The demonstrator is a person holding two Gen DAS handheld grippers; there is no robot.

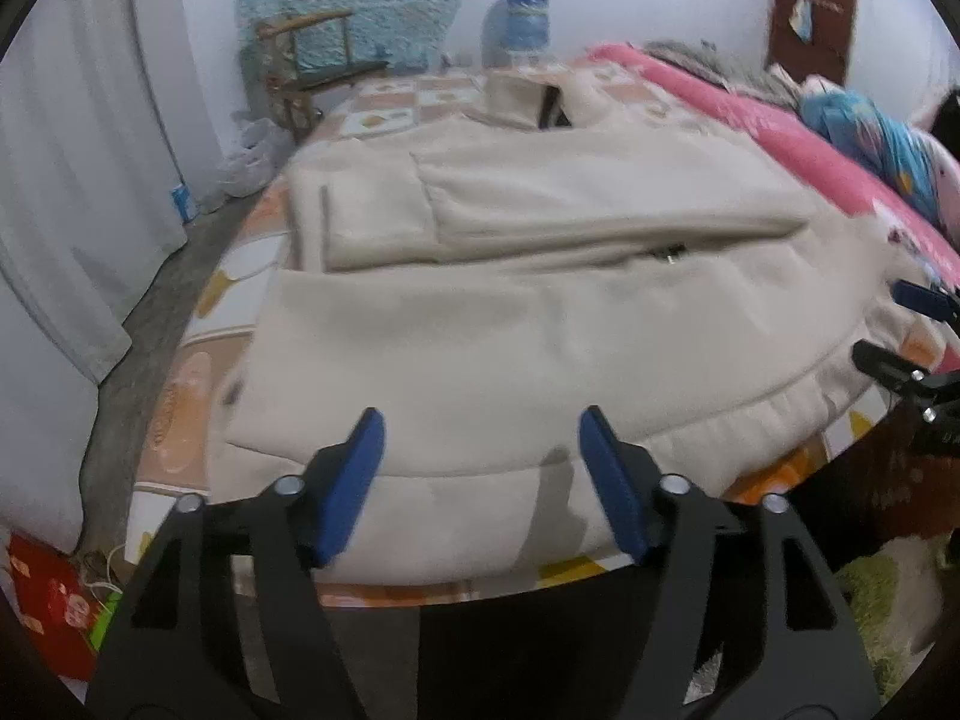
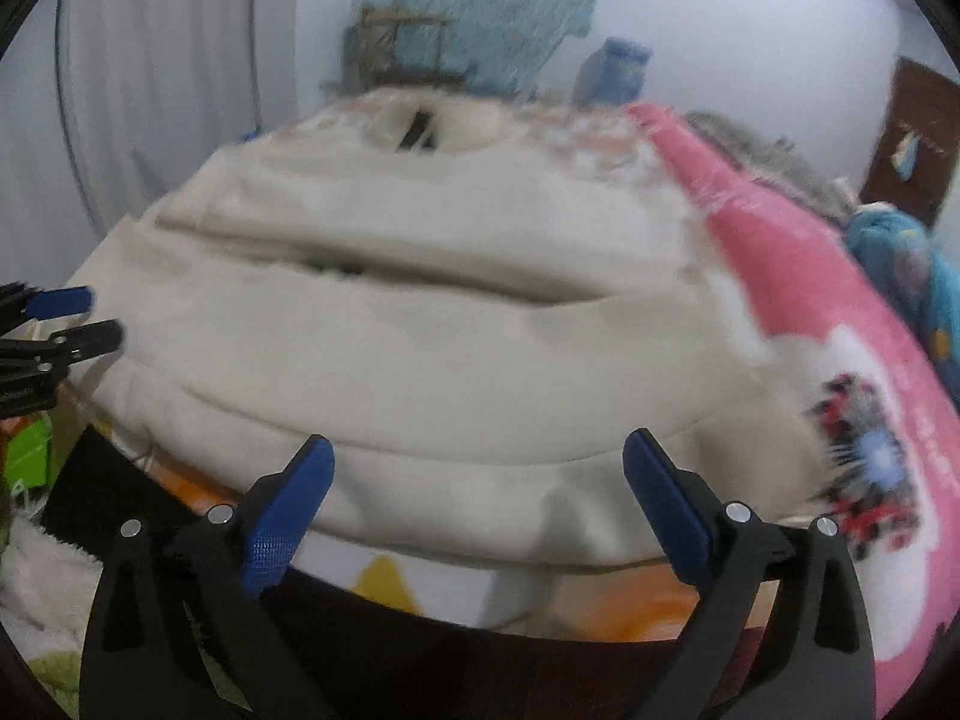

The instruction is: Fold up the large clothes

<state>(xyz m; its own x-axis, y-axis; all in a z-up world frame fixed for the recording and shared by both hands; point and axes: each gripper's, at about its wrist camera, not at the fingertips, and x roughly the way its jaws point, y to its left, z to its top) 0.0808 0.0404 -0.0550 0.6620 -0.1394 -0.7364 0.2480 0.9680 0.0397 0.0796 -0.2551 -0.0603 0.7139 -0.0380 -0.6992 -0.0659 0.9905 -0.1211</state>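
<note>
Blue-padded fingers [image 1: 354, 480] of the left tool [image 1: 480, 483] sit closest to the lens, jaws apart with nothing between them; they hover just above the near hem of the cream fleece jacket [image 1: 510, 324]; right tool [image 2: 477, 510] likewise stands wide apart and empty over the same hem, further toward the pink side of the bed.

Jacket lies spread flat on the bed [image 1: 384, 108], over a checked orange-and-white sheet [image 1: 198, 396]; hem band faces the person, collar with its dark zip opening lies at the far end; one sleeve is laid across the chest, so the body reads as partly folded; judgement: the flat spread and the hem toward the person leave the near edge free for a lengthwise fold; both tools open over that edge suggests either a release or a set-up for a fresh pinch; cannot tell which.

Pink blanket [image 2: 810, 276] runs along the right side of the bed, just beside the jacket; large water bottle [image 1: 521, 21] and wooden chair [image 1: 312, 54] stand beyond the far end.

Pose: both tools point forward and down toward the hem, side by side and well apart; right tool's fingertips show at the right edge of the left wrist view; right wrist view is blurred.
</note>
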